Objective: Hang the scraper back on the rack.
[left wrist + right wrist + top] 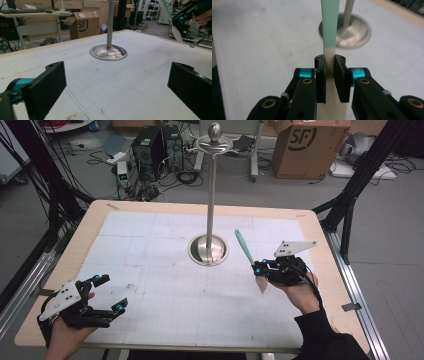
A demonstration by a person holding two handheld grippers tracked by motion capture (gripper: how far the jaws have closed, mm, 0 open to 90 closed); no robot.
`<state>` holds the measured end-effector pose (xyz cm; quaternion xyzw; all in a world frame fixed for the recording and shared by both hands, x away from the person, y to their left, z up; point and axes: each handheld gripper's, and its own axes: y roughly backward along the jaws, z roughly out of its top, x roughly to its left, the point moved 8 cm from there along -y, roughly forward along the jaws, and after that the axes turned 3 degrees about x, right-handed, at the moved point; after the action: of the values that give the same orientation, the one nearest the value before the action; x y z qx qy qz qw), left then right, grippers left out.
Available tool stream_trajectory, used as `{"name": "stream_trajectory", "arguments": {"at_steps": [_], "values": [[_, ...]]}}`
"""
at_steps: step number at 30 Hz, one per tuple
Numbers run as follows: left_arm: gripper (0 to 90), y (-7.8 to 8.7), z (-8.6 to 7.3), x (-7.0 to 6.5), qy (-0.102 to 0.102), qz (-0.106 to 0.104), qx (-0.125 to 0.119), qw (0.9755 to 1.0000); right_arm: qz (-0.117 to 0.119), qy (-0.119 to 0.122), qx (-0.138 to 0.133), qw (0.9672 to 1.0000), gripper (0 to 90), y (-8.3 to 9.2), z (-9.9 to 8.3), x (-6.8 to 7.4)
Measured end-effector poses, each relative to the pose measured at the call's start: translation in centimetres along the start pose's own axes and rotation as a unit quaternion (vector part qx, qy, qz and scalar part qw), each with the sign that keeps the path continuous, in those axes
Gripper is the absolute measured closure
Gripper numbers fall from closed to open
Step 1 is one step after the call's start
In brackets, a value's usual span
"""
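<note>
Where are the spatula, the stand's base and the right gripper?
spatula point(244, 246): high view, on its green handle.
stand's base point(108, 52): left gripper view, on the steel dish beside the pole.
right gripper point(329, 72): right gripper view, between its fingertips, shut on the spatula.

White gridded mat point(165, 270) covers a light wooden table point(90, 212); faint brown specks on the mat. Cardboard box point(310, 147) with a dark logo sits on the grey floor beyond the far right corner. Black computer tower point(150, 145) stands beyond the far edge, loose cables around it. Dark frame struts point(360, 175) rise at right. A desk point(30, 15) shows in the background.
</note>
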<state>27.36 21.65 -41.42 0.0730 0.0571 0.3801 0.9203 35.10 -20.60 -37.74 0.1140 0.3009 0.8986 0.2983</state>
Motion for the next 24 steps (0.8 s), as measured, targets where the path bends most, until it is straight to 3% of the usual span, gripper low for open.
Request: {"name": "stream_trajectory", "arguments": {"at_steps": [7,11,19,24], "values": [[2.4,-0.1,-0.2,0.0,0.003,-0.003,0.004,1.0000,-0.010,-0.020,-0.056,0.9982,80.7,0.1,1.7,-1.1],[2.4,0.0,-0.2,0.0,0.002,-0.002,0.003,1.0000,-0.033,-0.031,-0.099,0.9941,80.8,0.5,2.8,-1.6],[2.4,0.2,-0.1,0.0,0.001,0.004,0.001,1.0000,-0.044,-0.042,-0.135,0.9891,80.8,0.8,5.3,-2.2],[2.4,0.4,-0.1,0.1,0.000,0.007,0.001,1.0000,-0.037,-0.045,-0.155,0.9862,80.8,0.8,6.8,-2.6]]}}
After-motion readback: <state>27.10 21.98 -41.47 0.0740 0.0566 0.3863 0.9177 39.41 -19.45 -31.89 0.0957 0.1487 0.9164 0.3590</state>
